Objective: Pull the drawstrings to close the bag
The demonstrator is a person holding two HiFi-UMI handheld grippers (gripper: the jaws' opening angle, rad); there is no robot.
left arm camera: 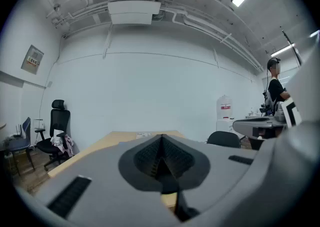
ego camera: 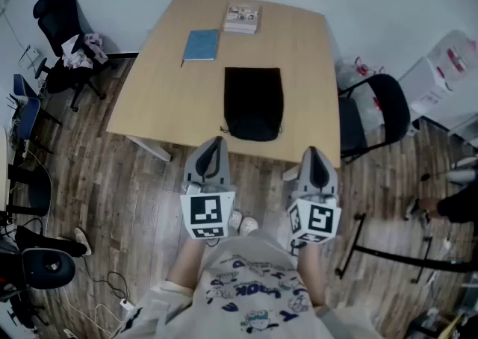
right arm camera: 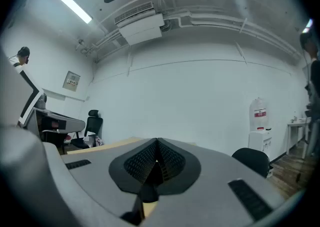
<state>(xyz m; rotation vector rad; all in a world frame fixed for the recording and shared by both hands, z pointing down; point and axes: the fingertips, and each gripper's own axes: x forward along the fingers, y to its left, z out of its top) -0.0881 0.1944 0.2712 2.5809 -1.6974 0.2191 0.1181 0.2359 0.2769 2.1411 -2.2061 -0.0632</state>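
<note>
A black drawstring bag (ego camera: 253, 102) lies flat on the wooden table (ego camera: 299, 61), near its front edge; thin cords show at its lower corners. My left gripper (ego camera: 217, 140) hovers just short of the table's front edge, below the bag's left corner, jaws shut and empty. My right gripper (ego camera: 311, 152) is held to the right, also short of the edge, shut with nothing in it. In the left gripper view the left gripper (left arm camera: 161, 138) points level over the table toward the far wall. The right gripper (right arm camera: 156, 143) does the same in its own view.
A blue notebook (ego camera: 202, 45) and a stack of booklets (ego camera: 242, 19) lie at the table's far side. A black chair (ego camera: 373, 110) stands right of the table, another office chair (ego camera: 63, 39) at far left. A person (left arm camera: 274, 91) stands at a desk to the right.
</note>
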